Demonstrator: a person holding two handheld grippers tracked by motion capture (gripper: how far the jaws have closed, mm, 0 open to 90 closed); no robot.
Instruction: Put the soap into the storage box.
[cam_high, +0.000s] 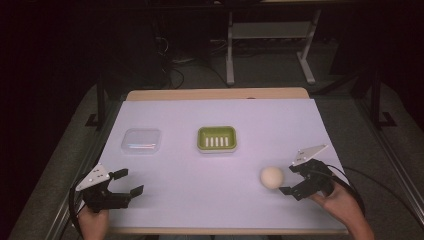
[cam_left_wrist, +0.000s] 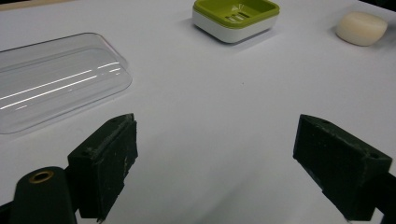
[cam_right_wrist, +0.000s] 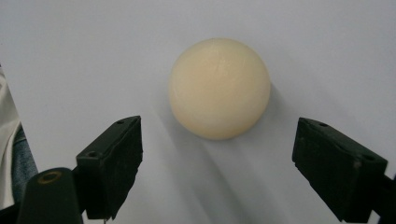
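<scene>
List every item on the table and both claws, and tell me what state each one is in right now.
Soap bar: loose on the table, ungripped, just ahead of the right claw.
Green soap dish: upright, empty.
Clear lid: lying flat on the table, apart from the dish.
Left claw: open, holding nothing.
Right claw: open, holding nothing.

A cream soap bar (cam_right_wrist: 219, 88) lies just beyond the wide-spread right tool (cam_right_wrist: 217, 168).

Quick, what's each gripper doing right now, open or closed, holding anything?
Left gripper: open, holding nothing, jaws spread over bare table.
Right gripper: open, holding nothing, jaws apart just short of the cream soap bar.
</scene>
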